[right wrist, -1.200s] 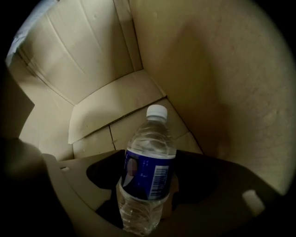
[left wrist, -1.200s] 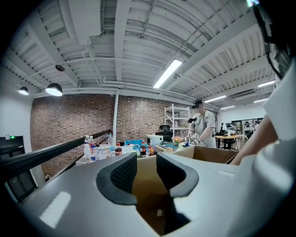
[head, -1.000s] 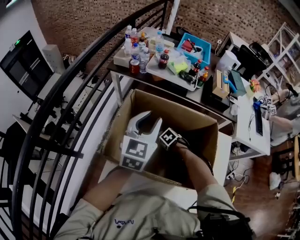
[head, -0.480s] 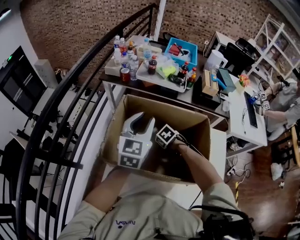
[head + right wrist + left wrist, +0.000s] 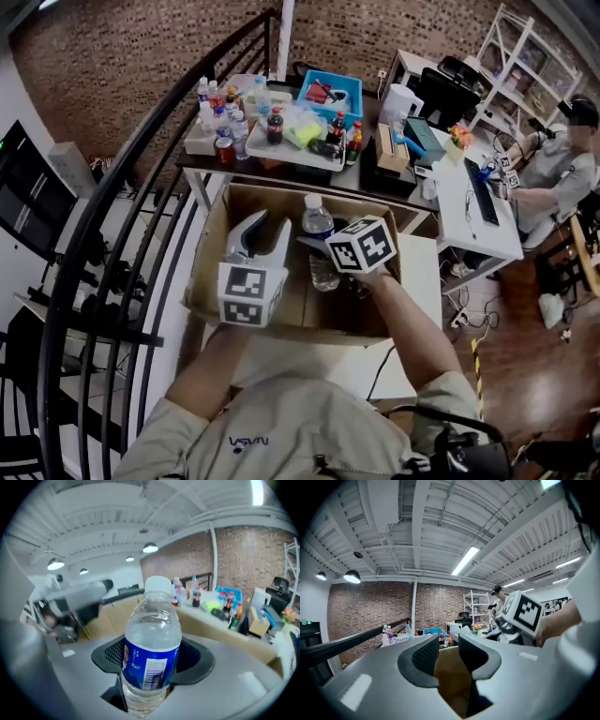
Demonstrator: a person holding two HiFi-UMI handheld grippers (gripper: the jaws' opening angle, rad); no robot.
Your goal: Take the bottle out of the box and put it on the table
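A clear water bottle (image 5: 319,246) with a white cap and blue label stands upright above the open cardboard box (image 5: 208,267). My right gripper (image 5: 323,261) is shut on it, its pads pressing the label on both sides of the bottle (image 5: 152,653) in the right gripper view. My left gripper (image 5: 262,232) hovers over the box's left half, roughly level, open with nothing between its fingers; in the left gripper view only cardboard shows in the gap of the left gripper (image 5: 449,656).
Behind the box a dark table (image 5: 202,161) carries several bottles, a white tray (image 5: 267,150) and a blue bin (image 5: 330,94). A white desk (image 5: 473,220) with a seated person (image 5: 553,169) is at the right. A black railing (image 5: 122,216) runs along the left.
My right gripper has risen out of the box, bringing the bottle up into view above the rim. The left gripper has stayed almost where it was.
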